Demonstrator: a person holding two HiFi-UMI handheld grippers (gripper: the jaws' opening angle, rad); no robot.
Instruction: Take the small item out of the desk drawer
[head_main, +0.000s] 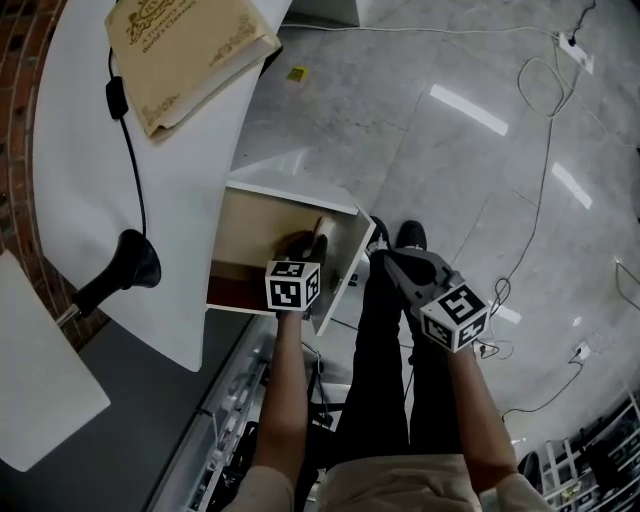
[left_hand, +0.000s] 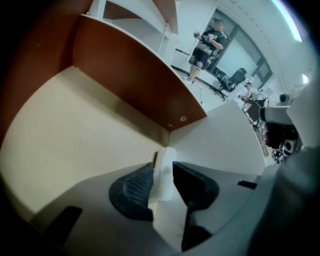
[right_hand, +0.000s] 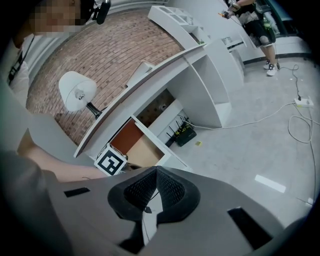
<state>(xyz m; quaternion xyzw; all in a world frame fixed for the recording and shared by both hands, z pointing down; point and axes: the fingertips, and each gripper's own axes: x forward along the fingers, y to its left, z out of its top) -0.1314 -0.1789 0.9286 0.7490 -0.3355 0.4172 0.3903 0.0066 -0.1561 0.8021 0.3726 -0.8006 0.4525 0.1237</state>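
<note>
The drawer (left_hand: 65, 135) has a matt, pale wood-look bottom and a reddish-brown back; the small white item (left_hand: 164, 172) looks like smooth plastic; the floor (head_main: 450, 170) is glossy.

Desk drawer (head_main: 250, 240): pulled open, at 9 o'clock from the head view's centre, with a pale beige floor, a reddish-brown inner wall and a white front panel. Small item (left_hand: 163, 175): white, blocky with rounded edges, upright on the drawer floor, between the spread jaws of the left gripper (left_hand: 162, 169); the corner where brown wall meets white panel lies at its 12 o'clock
</note>
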